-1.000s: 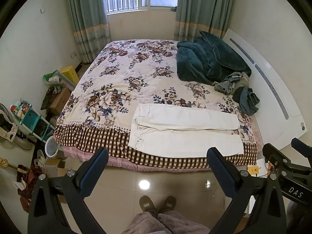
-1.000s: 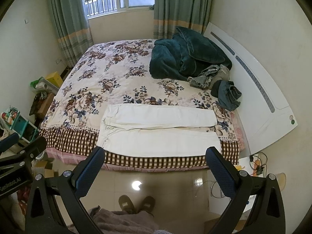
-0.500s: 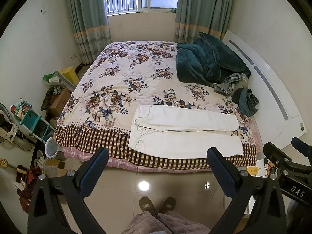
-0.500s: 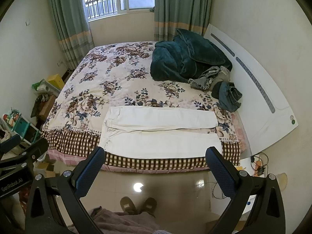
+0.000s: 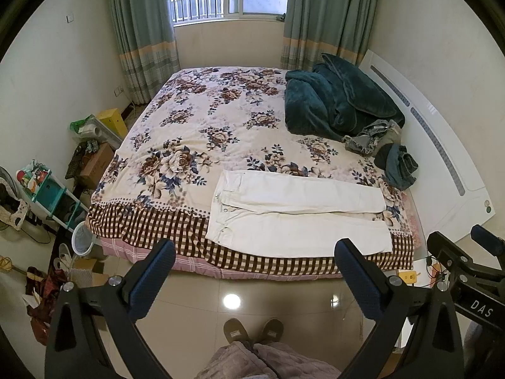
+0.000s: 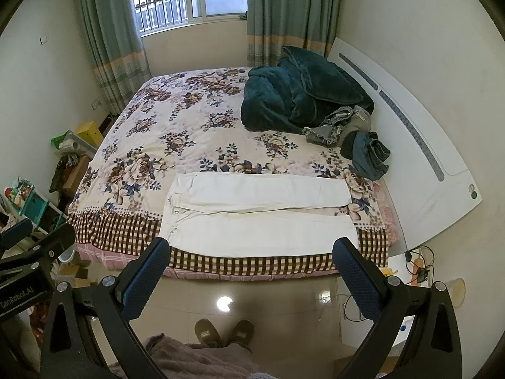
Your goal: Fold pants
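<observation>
One pair of white pants (image 5: 300, 213) lies flat along the near edge of the bed (image 5: 205, 132), legs side by side, waist to the left. Both grippers, left (image 5: 254, 279) and right (image 6: 251, 276), hang released over the floor (image 6: 252, 297), well apart from the pants. Slippers (image 5: 252, 331) show below.

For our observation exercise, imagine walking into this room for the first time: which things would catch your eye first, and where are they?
The white pants stand out first, spread flat along the near edge of the flowered bed, waist to the left. Next comes the dark green blanket heaped at the far right by the white headboard, with crumpled clothes just in front of it. Both grippers, left and right, hang open over the floor, short of the bed.
</observation>
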